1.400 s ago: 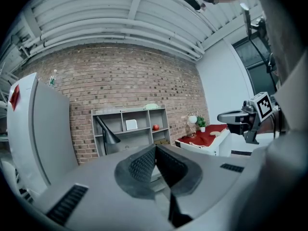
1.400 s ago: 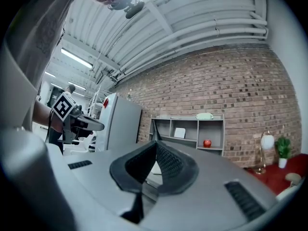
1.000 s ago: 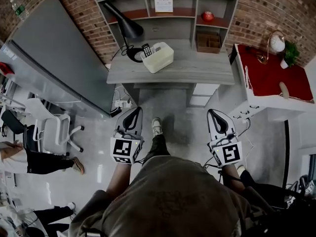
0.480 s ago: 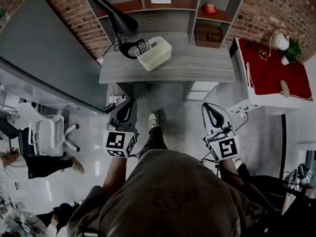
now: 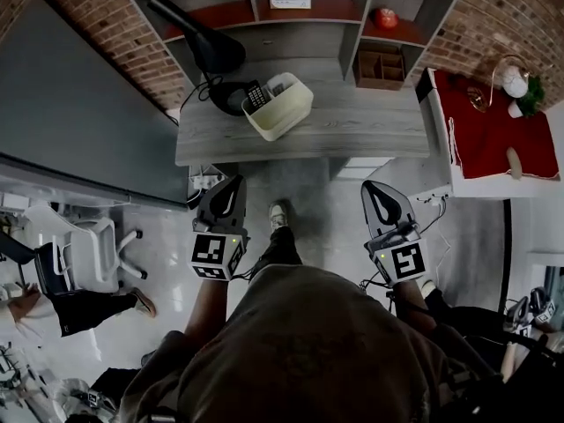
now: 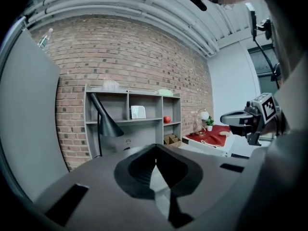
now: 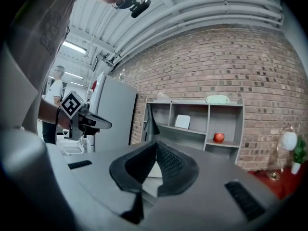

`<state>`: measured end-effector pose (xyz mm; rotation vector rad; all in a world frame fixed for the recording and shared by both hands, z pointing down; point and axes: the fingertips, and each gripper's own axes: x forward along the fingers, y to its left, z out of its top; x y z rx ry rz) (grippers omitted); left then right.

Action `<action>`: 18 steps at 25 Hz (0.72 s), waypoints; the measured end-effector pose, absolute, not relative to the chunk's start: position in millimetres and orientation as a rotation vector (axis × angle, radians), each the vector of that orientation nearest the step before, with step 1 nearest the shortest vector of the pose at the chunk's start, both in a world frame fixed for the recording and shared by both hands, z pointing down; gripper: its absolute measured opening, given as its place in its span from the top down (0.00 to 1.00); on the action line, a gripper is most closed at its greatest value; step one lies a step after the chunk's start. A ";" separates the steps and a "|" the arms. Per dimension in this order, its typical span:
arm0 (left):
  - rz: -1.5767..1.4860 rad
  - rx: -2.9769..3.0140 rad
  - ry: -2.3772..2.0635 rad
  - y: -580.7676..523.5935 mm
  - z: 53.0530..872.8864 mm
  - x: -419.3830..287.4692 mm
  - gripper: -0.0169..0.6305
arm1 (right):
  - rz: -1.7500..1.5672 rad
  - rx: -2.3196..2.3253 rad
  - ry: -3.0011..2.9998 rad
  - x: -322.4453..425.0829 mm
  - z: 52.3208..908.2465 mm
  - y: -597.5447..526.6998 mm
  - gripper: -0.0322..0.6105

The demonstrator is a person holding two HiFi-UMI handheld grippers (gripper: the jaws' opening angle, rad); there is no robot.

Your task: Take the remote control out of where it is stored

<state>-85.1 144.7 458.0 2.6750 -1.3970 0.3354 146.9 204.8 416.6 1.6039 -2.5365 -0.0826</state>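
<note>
Remote control (image 5: 256,95) stands on end in the cream bin (image 5: 278,124) on the worktop (image 5: 352,123), upper centre. Left hand-held gripper (image 5: 232,187) and right hand-held gripper (image 5: 376,192): closed, empty, well short. Advise opening one before reaching; pinch the exposed top.

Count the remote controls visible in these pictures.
1. The remote control sticks up at the left end of the white bin on the grey desk, next to the black lamp. Others could lie hidden deeper in the bin.
</note>
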 end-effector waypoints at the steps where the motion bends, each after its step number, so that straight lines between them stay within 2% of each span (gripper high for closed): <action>1: 0.341 2.674 -1.401 135.0 457.9 -88.5 0.96 | -0.078 1.603 -2.528 144.6 417.4 194.9 0.93; 18: 0.408 2.781 -1.315 -28.0 454.7 -118.0 0.96 | -0.054 1.588 -2.457 94.3 416.2 28.7 0.93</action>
